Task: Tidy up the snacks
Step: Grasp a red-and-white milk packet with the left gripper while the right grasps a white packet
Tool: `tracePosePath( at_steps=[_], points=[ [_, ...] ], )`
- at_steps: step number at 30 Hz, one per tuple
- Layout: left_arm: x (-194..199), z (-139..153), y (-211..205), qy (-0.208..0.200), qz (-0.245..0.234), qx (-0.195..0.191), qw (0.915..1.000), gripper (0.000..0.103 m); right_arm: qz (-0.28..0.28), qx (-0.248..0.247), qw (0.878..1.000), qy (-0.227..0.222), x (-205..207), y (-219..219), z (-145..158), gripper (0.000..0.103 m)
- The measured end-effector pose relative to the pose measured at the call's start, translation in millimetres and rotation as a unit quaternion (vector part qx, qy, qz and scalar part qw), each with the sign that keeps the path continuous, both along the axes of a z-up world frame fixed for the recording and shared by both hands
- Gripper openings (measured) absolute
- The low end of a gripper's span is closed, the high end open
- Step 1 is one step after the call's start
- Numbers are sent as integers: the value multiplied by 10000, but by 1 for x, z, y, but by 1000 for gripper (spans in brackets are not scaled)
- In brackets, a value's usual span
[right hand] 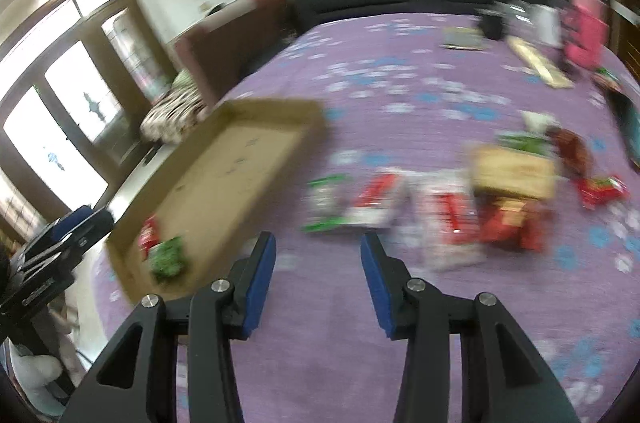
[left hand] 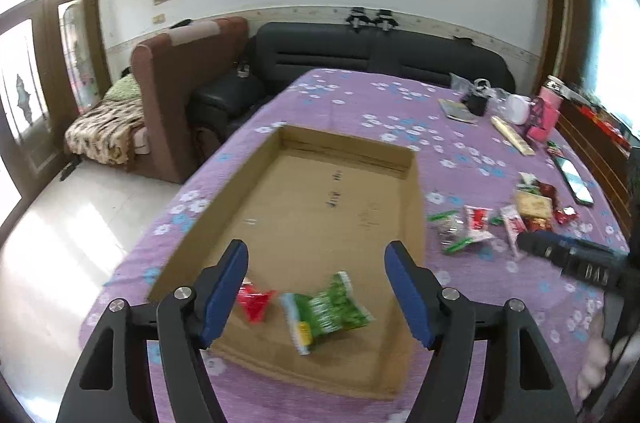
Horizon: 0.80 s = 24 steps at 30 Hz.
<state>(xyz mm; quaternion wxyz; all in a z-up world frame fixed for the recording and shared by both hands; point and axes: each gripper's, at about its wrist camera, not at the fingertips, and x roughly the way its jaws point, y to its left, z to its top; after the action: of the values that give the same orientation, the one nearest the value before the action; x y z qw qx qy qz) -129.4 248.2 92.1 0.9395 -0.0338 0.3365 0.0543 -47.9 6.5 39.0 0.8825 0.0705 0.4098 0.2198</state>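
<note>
A table covered in a purple floral cloth [left hand: 352, 103] fills most of both views, with a black sofa [left hand: 360, 51] and a brown armchair [left hand: 160, 83] behind its far edge. On the cloth sits a shallow cardboard box [left hand: 320, 191], open at the top, toward the left side of the table. Beside the box on its right, apart from it, a loose scatter of snack packets [left hand: 500, 219] lies on the cloth: red-and-white, green-and-white, tan and dark red wrappers, some touching or overlapping. In the right wrist view this pile [right hand: 460, 199] is smeared by motion blur and single packets are hard to tell apart.

The left gripper [left hand: 316, 287] hovers over the near end of the box, its blue-padded jaws spread wide with nothing between them. The right gripper [right hand: 318, 275] hangs above bare cloth just short of the pile, jaws likewise spread and empty; in the left wrist view its dark body [left hand: 572, 255] shows at the right edge.

Inside the box, near its front wall, lie two packets: a green snack packet [left hand: 328, 311] with a yellow patch and, just left of it, a smaller red snack packet [left hand: 256, 303]. A phone [left hand: 574, 179] lies flat beyond the pile.
</note>
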Motion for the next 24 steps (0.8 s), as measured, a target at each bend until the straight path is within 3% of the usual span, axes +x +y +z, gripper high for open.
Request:
tracePosePath(
  at_steps=[5,9,15,20,24],
  points=[
    [11,-4,-32,106,-601,-271,9978,76,-963,240,9949,153,12,-88,-6,44],
    [21,-11,-62,308,-1077,-477,9926,76,-1281,316,9909,252,17,-121,-12,45],
    [32,-22,-97,539,-1581,-564,9843,76,-891,381,9945,390,23,-104,-25,46],
    [43,-28,-97,664,-1581,-756,9823,76,-386,119,9991,120,34,-60,-21,46],
    [48,-31,-89,733,-1507,-882,9819,76,-315,-18,9992,254,52,-44,-31,46]
  ],
)
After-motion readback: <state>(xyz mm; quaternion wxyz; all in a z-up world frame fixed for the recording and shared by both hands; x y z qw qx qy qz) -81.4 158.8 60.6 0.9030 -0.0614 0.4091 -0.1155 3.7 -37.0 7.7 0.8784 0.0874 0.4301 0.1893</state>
